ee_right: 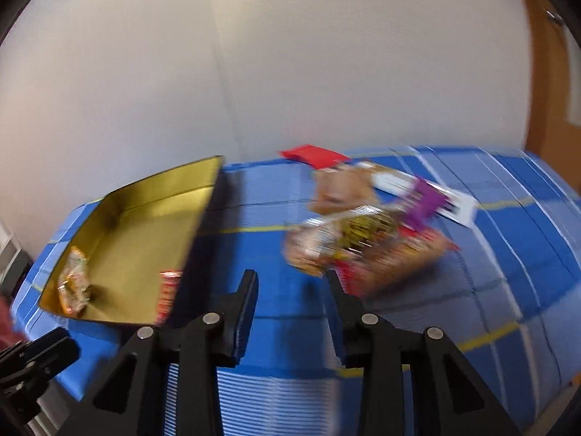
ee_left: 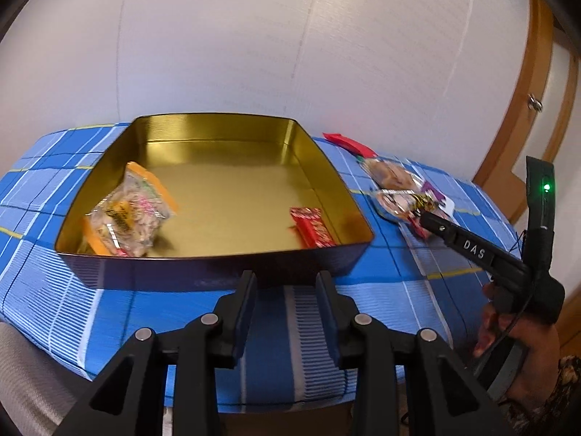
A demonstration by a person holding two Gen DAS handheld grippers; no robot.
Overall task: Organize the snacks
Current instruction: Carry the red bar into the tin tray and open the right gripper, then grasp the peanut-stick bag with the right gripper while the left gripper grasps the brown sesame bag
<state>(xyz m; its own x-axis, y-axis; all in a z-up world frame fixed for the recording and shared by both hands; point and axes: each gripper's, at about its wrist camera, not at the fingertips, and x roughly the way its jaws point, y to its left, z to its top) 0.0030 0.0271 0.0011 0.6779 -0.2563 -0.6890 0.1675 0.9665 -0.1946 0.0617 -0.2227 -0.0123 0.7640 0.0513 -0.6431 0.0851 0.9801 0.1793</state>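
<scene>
Both pairs of black fingers, left [ee_left: 285,283] and right [ee_right: 292,283], stand released over the blue plaid bench [ee_left: 417,283]. Gold-lined tin [ee_left: 232,189] holds two snack packets; more crinkly packets [ee_right: 363,243] lie beside it.

The only readable lettering is "DAS", in white capitals on the black finger of the right gripper [ee_left: 425,218], seen from the left wrist view to the right of the gold tin [ee_left: 218,254]. The print on the snack packets [ee_left: 399,192] beside the tin and on those inside it is too blurred to read.
</scene>
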